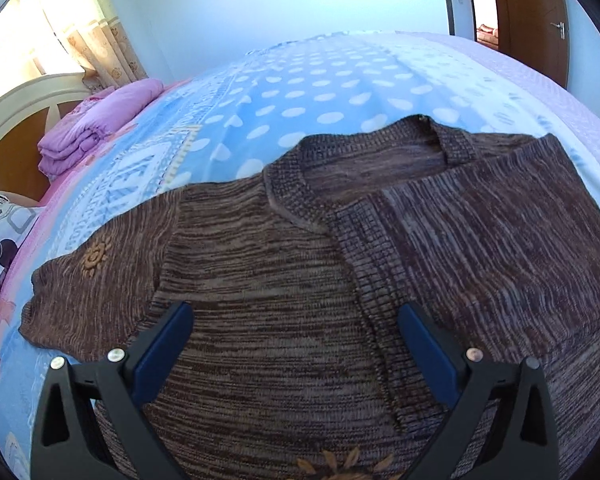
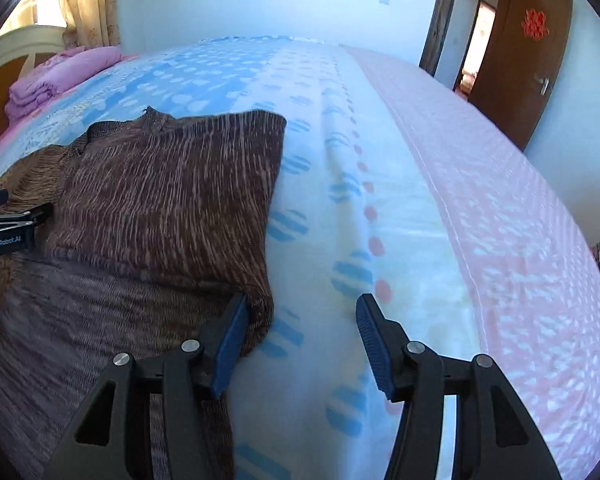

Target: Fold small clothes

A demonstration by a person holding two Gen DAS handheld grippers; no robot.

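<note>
A brown knitted cardigan [image 1: 300, 272] lies flat on the bed, collar toward the far side. Its left sleeve [image 1: 96, 280], with an orange sun motif, sticks out sideways. The right side is folded inward over the body, giving a straight fold edge [image 2: 272, 208]. My left gripper [image 1: 296, 312] hovers open over the cardigan's front, nothing between its blue pads. My right gripper [image 2: 302, 304] is open at the fold's near corner. Its left pad [image 2: 232, 340] rests against the knit and its right pad is over bare sheet.
The bed is covered by a blue and white dotted sheet [image 2: 380, 160] with a pink border [image 2: 520, 240]. A folded purple quilt [image 1: 96, 128] sits by the headboard [image 1: 16, 112], and a patterned pillow [image 1: 0, 232] lies at the left. A brown door [image 2: 516, 60] stands open behind.
</note>
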